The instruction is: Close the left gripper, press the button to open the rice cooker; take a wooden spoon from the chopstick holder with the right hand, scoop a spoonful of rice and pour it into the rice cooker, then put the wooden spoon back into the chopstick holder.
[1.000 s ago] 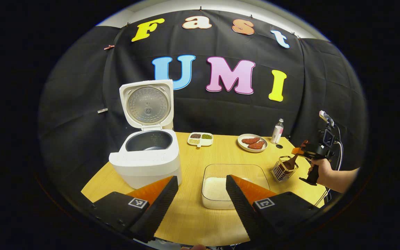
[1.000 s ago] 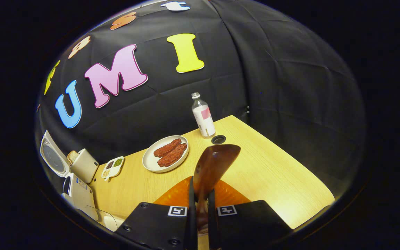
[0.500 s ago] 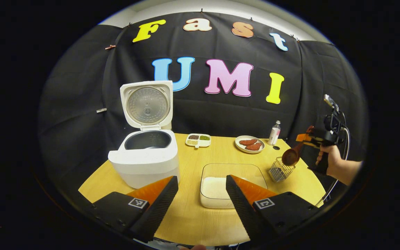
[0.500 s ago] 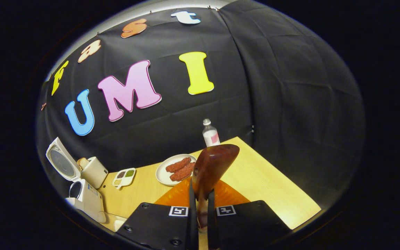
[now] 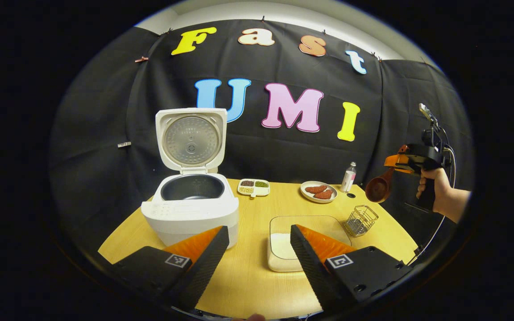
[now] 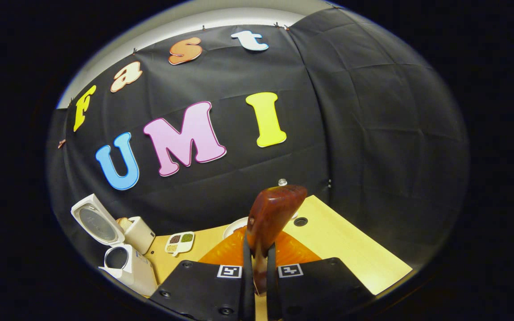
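Right gripper view: gripper [image 6: 257,285] clamps wooden spoon [image 6: 271,214].

Left gripper view faces the table [image 5: 248,285] squarely from its near edge—right gripper view looks down from above its right end.

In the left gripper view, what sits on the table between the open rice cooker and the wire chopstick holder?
The clear container of rice lies between the rice cooker and the chopstick holder, seen in the left gripper view; bare table separates it from the cooker.
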A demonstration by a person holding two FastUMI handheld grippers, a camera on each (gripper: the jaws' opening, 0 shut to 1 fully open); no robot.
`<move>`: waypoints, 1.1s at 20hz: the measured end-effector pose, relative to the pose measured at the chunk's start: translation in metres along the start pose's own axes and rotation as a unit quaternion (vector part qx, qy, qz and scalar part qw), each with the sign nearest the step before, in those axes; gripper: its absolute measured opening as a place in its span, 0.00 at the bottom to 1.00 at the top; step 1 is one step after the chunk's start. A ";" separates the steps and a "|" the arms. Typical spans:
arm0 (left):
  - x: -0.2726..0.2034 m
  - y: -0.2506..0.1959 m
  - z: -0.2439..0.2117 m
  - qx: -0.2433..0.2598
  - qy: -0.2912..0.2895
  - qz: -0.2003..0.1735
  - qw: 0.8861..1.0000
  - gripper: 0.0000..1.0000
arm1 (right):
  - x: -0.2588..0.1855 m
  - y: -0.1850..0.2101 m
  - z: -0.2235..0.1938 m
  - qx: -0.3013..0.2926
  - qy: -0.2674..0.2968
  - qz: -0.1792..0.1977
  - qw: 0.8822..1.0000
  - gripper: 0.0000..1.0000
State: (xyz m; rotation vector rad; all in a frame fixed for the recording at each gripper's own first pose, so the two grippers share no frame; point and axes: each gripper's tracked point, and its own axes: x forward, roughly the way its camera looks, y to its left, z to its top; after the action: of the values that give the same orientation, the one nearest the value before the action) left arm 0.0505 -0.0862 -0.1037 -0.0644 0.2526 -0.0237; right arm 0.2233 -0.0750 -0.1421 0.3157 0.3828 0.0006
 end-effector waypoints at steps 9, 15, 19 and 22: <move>-0.027 0.079 -0.029 0.032 0.017 0.006 0.999 0.96 | -0.026 0.089 -0.058 -0.010 0.020 0.024 0.999 0.14; -0.020 0.094 -0.046 0.032 0.041 -0.019 0.998 0.96 | -0.024 0.119 -0.127 -0.019 0.044 0.039 0.998 0.14; -0.008 0.095 -0.050 0.039 0.047 -0.034 0.998 0.96 | -0.015 0.108 -0.177 -0.066 0.058 0.020 0.996 0.15; -0.001 0.092 -0.052 0.042 0.050 -0.041 0.997 0.96 | -0.011 0.094 -0.205 -0.080 0.070 0.005 0.994 0.10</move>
State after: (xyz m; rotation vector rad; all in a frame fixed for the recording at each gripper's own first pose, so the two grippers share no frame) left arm 0.0380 0.0025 -0.1595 0.0095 0.3478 -0.1198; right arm 0.1428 0.0763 -0.2901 0.1597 0.5169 0.0625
